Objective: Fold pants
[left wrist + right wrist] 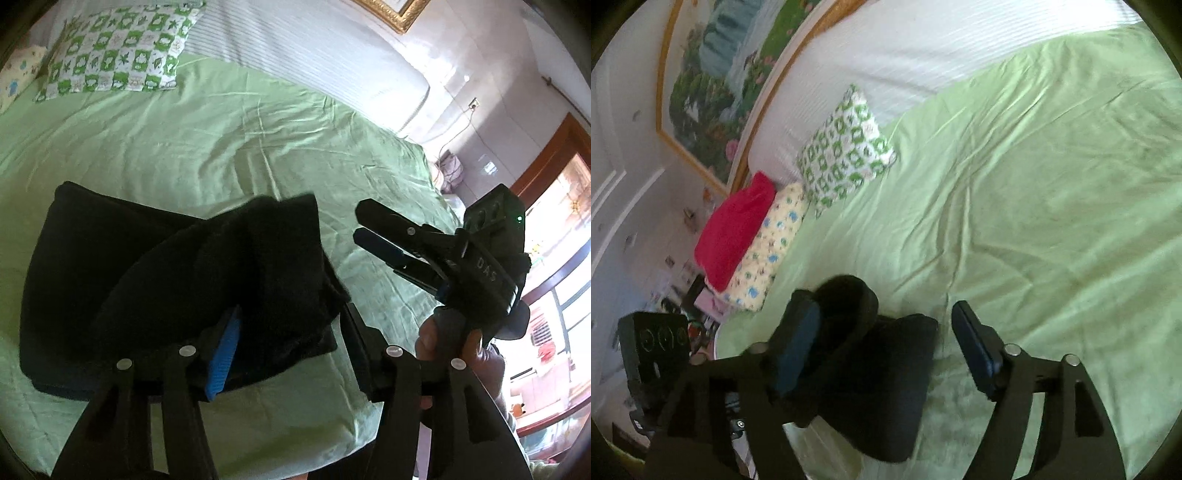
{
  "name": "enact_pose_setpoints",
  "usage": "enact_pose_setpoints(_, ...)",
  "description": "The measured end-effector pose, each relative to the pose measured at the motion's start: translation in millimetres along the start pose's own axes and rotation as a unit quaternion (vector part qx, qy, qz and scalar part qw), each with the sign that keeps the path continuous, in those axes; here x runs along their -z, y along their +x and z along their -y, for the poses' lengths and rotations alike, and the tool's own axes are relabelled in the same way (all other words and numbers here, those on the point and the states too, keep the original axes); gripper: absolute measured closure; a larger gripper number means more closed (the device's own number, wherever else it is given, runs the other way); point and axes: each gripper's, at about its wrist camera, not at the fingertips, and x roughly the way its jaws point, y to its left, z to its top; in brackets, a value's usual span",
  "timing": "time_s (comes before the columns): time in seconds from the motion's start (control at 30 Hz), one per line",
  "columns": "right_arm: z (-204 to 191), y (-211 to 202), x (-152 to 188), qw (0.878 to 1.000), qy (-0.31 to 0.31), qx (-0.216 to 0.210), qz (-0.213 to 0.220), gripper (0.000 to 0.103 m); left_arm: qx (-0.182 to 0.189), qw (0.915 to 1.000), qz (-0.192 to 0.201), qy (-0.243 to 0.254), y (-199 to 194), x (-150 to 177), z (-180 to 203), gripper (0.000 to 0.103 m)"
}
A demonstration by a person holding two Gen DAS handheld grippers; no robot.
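The black pants (155,280) lie in a folded bundle on the green bedsheet (207,140), with an upper flap bulging up at the near right. My left gripper (291,332) is open, its jaws wide apart around the bundle's near right corner. My right gripper (360,225) shows in the left wrist view to the right of the pants, hovering above the sheet, fingers a little apart and empty. In the right wrist view the right gripper (886,321) is open over the pants (871,380), whose rolled edge rises beside the left finger.
A green-and-white patterned pillow (118,51) and a yellow printed pillow (768,251) with a red cushion (735,232) lie at the bed's head. A white striped headboard (317,55) runs behind. The bed's edge (436,177) is at right.
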Motion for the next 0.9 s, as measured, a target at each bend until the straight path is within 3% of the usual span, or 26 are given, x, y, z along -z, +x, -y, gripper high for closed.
enact_pose_setpoints(0.2,-18,-13,3,1.0,0.002,0.023,0.01,0.016,0.005,0.9997,0.024,-0.01,-28,3,-7,0.038)
enact_pose_setpoints(0.33,-35,-11,8,0.999,-0.006,0.048,0.001,0.012,-0.011,0.9987,0.043,-0.026,-46,2,-22,0.037)
enact_pose_setpoints(0.67,-62,-4,19,0.996,-0.025,0.084,0.009,0.011,-0.036,0.9928,0.068,-0.091,-69,1,-75,0.034)
enact_pose_setpoints(0.9,-71,5,23,0.995,-0.034,0.098,-0.006,0.011,-0.045,0.9899,0.076,-0.111,-75,3,-95,0.032)
